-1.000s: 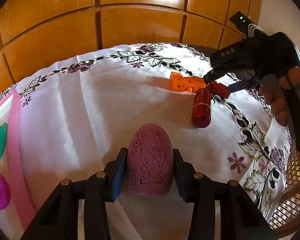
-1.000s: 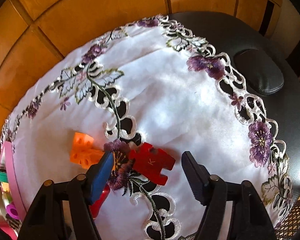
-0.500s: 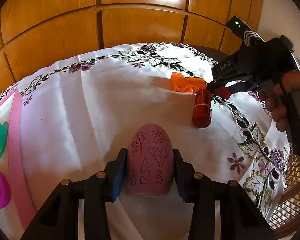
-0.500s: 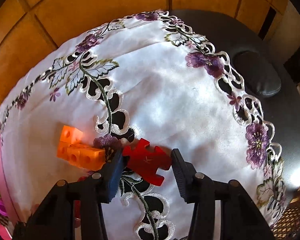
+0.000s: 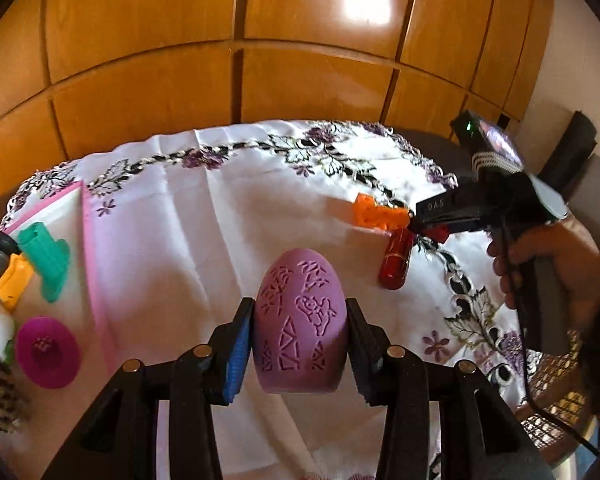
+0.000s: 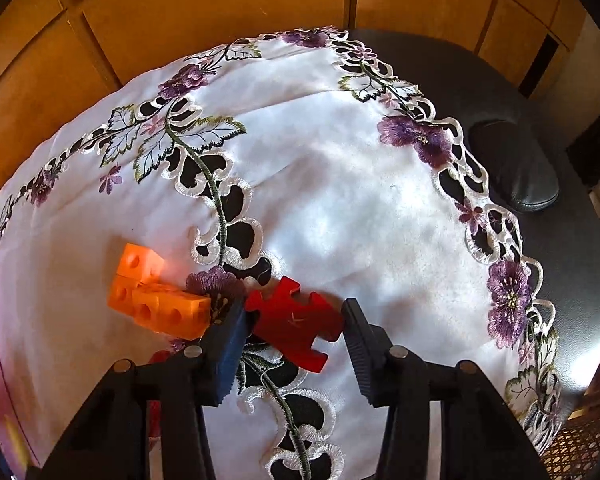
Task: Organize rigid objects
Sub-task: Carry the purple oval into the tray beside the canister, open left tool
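A purple egg [image 5: 296, 280] with carved patterns sits upright between the pads of my left gripper [image 5: 298, 306], which is shut on it and holds it above the white embroidered tablecloth [image 5: 204, 240]. My right gripper [image 6: 293, 314] points down at the cloth and is shut on a flat red puzzle piece [image 6: 296, 332], both pads against its edges. In the left wrist view the right gripper [image 5: 428, 228] shows at the right, held by a person's hand [image 5: 548, 264]. An orange block cluster [image 6: 156, 300] lies just left of it, and a red cylinder [image 5: 396, 264] lies beside it.
A pink-rimmed tray [image 5: 90, 248] at the left holds a teal piece [image 5: 46, 260], a magenta disc [image 5: 46, 352], a yellow piece [image 5: 14, 284] and a pine cone [image 5: 0, 400]. A black padded surface [image 6: 540, 120] lies beyond the cloth's right edge. Wooden panels stand behind.
My left gripper has risen with the egg, bringing more of the tray into view. My right gripper's jaws have closed from wide apart onto the red puzzle piece.
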The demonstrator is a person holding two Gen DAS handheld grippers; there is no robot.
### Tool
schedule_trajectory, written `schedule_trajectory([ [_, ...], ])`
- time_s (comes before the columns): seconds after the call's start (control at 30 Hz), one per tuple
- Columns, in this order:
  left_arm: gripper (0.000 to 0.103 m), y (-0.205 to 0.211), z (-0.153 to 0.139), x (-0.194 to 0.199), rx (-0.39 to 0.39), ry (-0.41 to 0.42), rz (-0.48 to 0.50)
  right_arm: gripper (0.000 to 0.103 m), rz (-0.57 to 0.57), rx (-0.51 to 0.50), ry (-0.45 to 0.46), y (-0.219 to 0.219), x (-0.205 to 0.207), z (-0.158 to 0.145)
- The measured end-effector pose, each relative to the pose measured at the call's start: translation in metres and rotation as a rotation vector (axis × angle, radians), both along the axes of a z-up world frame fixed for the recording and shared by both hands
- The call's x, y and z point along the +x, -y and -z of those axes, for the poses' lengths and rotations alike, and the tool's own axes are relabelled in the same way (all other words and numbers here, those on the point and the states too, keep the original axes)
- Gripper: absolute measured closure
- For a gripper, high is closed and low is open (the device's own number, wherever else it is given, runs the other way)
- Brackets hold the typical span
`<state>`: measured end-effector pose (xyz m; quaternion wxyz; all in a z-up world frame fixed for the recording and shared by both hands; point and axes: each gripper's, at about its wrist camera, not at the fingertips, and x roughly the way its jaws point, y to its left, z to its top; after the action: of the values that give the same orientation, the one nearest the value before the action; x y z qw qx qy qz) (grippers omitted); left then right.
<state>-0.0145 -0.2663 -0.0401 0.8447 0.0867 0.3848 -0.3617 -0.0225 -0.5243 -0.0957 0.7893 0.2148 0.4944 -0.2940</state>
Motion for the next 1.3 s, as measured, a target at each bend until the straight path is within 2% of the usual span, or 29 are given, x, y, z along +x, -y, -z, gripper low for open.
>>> schedule_trajectory([
  [0.43, 0.059, -0.043, -0.025, 0.01, -0.041, -0.016, -0.103, 0.055, -0.025, -0.036, -0.016, -0.004, 0.003, 0.0],
  [0.8, 0.059, -0.084, -0.025, 0.024, -0.055, -0.034, -0.215, 0.056, -0.043, -0.064, -0.025, -0.007, 0.004, -0.001],
  [1.1, 0.059, -0.157, -0.028, 0.056, -0.132, -0.105, -0.375, 0.056, -0.043, -0.06, -0.024, -0.007, 0.004, -0.001],
  [1.3, 0.059, -0.204, -0.018, 0.073, -0.171, -0.168, -0.473, 0.056, -0.047, -0.056, -0.024, -0.007, 0.004, -0.001],
])
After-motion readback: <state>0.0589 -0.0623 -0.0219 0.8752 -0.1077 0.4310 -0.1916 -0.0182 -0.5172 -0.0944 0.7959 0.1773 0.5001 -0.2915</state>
